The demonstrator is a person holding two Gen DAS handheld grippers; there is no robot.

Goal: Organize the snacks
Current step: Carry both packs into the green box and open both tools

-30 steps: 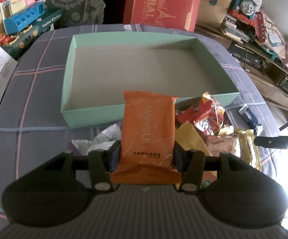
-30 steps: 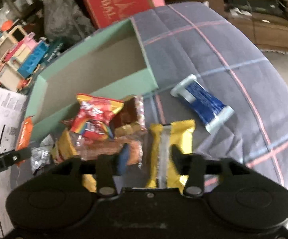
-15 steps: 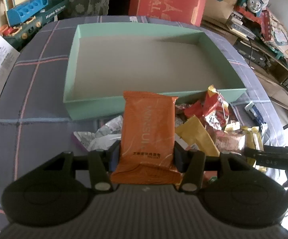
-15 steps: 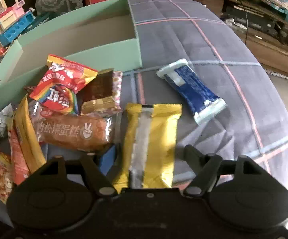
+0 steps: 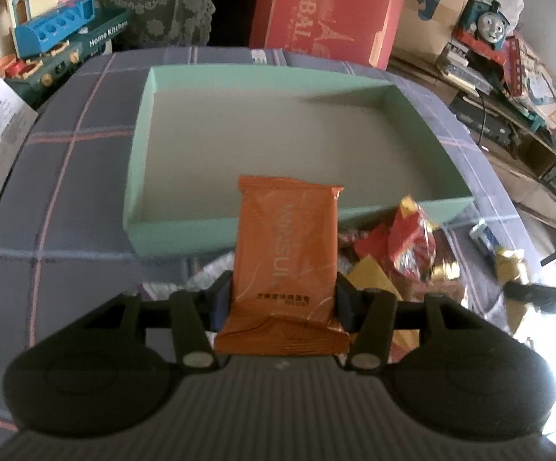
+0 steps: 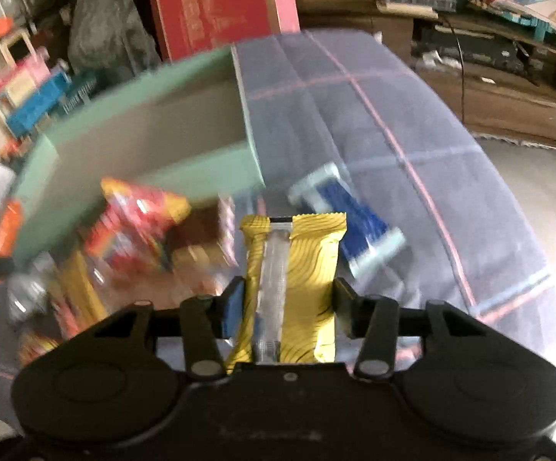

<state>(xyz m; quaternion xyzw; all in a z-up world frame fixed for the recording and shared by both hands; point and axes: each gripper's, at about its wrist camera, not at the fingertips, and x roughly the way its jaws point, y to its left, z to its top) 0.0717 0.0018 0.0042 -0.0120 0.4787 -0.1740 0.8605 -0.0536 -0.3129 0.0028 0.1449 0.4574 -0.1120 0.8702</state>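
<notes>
Left gripper (image 5: 283,299): jaws closed against both long edges of an orange snack packet (image 5: 285,253), which is held flat and projects forward, its far end overlapping the near wall of the green box (image 5: 139,176) in this view. Whether the packet is above the box or short of it cannot be told.

Right gripper (image 6: 285,305): jaws closed on a yellow snack bar (image 6: 305,269), gripped at its sides, seam strip facing up, far end pointing toward the box. The right wrist view is motion-blurred, so detail beyond the bar is poor.

Loose snacks: a pile lies on the plaid cloth (image 5: 67,176) just in front of the box's near wall, including a red packet (image 5: 412,242) and a yellow wrapper (image 5: 370,280). A silver wrapper (image 5: 205,272) shows beside the left fingers. A blue packet (image 6: 354,215) lies apart from the pile, near the box's right corner.

Green box: open-topped, shallow, interior floor bare grey-brown.

Background: a red carton (image 5: 328,7) stands behind the box, toy kitchen set (image 5: 55,38) at far left, toy train (image 5: 489,27) at far right.
</notes>
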